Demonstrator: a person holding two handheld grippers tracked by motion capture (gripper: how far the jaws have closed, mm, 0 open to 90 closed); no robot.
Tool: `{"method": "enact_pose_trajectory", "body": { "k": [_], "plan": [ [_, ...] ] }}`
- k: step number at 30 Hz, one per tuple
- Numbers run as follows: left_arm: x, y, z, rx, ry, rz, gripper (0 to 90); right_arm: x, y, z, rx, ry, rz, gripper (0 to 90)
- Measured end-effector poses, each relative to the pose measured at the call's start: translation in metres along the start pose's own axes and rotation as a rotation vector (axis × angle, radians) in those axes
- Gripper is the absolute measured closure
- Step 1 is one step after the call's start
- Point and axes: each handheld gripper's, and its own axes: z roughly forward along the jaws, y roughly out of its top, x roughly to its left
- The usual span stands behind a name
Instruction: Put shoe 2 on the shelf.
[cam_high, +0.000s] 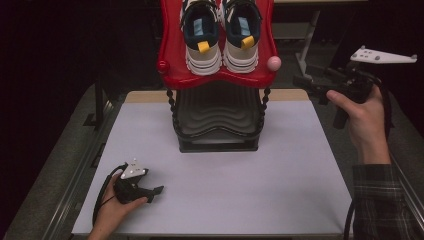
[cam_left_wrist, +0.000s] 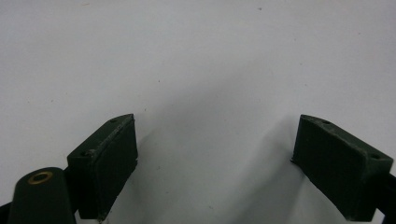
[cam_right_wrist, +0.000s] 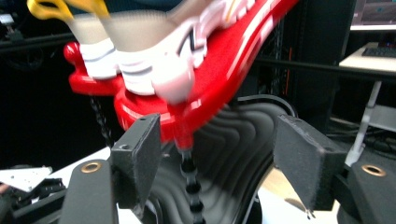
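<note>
A two-tier shoe rack stands at the back middle of the white table (cam_high: 225, 195). Its red top shelf (cam_high: 172, 50) carries a pair of white and navy shoes (cam_high: 201, 35) with yellow heel tabs, heels toward me. Below it the black ribbed lower shelf (cam_high: 217, 115) holds nothing. My left gripper (cam_high: 156, 192) rests on the table's near left corner, jaws open over bare tabletop (cam_left_wrist: 215, 70). A hand holds my right gripper (cam_high: 302, 81) in the air past the table's right edge, aimed at the rack. It is open (cam_right_wrist: 217, 126), with the red shelf (cam_right_wrist: 233, 70) and a beaded post (cam_right_wrist: 191, 186) ahead of it.
A pink knob (cam_high: 274, 63) caps the red shelf's right front corner and a red knob (cam_high: 162, 66) the left one. Beaded black posts (cam_high: 172, 107) join the shelves. A desk with a keyboard (cam_right_wrist: 378, 51) stands beyond the rack, with dark surroundings around the table.
</note>
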Motion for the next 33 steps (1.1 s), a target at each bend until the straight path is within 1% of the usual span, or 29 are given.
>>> {"method": "enact_pose_trajectory", "body": {
  "k": [5,9,11,21,26,30,33],
  "plan": [
    [0.0,0.0,0.0,0.0,0.0,0.002,12.9,0.0,-0.017,-0.002,0.016,-0.001,0.013,30.3],
    [0.0,0.0,0.0,0.0,0.0,0.001,12.9,0.002,-0.032,-0.005,0.029,0.002,0.012,29.1],
    [0.0,0.0,0.0,0.0,0.0,0.002,12.9,0.003,-0.04,-0.007,0.039,-0.007,0.007,28.8],
    [0.0,0.0,0.0,-0.002,0.002,0.001,13.0,0.0,-0.081,-0.018,0.074,-0.034,0.036,28.2],
    [0.0,0.0,0.0,0.001,0.001,0.003,13.0,-0.001,-0.105,-0.021,0.106,-0.043,0.051,28.2],
    [0.0,0.0,0.0,-0.001,0.003,0.003,13.0,-0.003,-0.125,-0.022,0.142,-0.06,0.07,28.2],
    [0.0,0.0,0.0,-0.001,0.003,0.002,13.0,-0.005,-0.14,-0.023,0.169,-0.073,0.074,28.2]
  ]
}}
